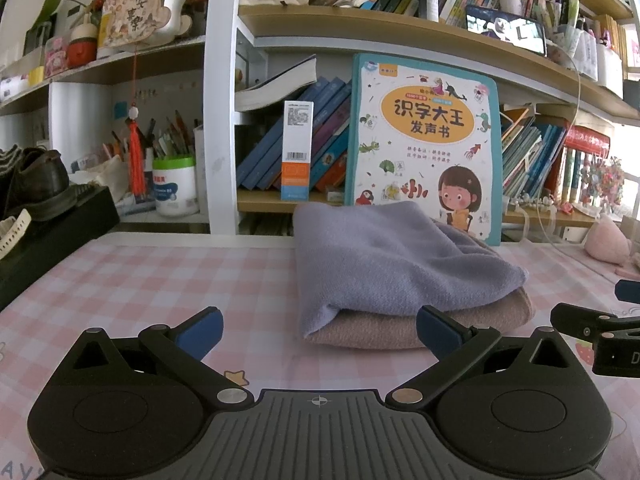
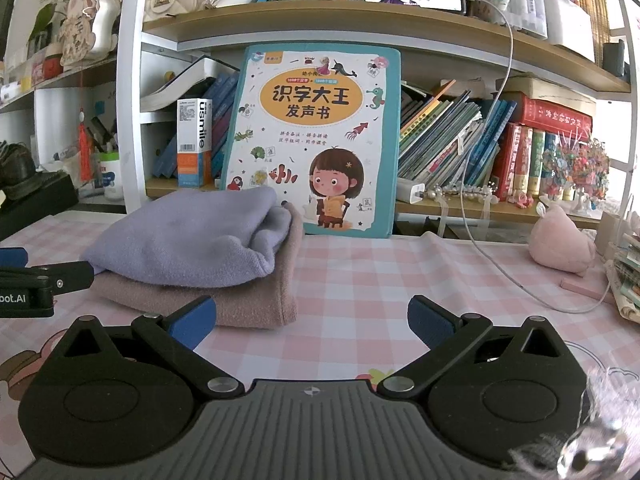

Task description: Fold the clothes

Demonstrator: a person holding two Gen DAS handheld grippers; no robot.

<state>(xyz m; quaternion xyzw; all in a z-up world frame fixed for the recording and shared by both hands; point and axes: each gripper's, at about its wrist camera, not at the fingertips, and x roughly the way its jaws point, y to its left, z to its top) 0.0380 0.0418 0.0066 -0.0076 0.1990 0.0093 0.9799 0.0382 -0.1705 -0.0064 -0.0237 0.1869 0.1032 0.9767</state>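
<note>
A folded lavender cloth point(image 1: 384, 256) lies stacked on a folded dusty-pink cloth point(image 1: 400, 330), both on the checked tabletop.

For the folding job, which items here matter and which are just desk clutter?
Job items: lavender cloth, folded and lying on the folded pink cloth; left gripper and right gripper, jaws open, holding nothing.

Clutter: children's book, pink plush, white cable, boxed toothbrush.

A home study corner — crammed bookshelves point(image 2: 440, 12), children's book point(image 2: 316, 140), checked tablecloth point(image 2: 380, 276).
</note>
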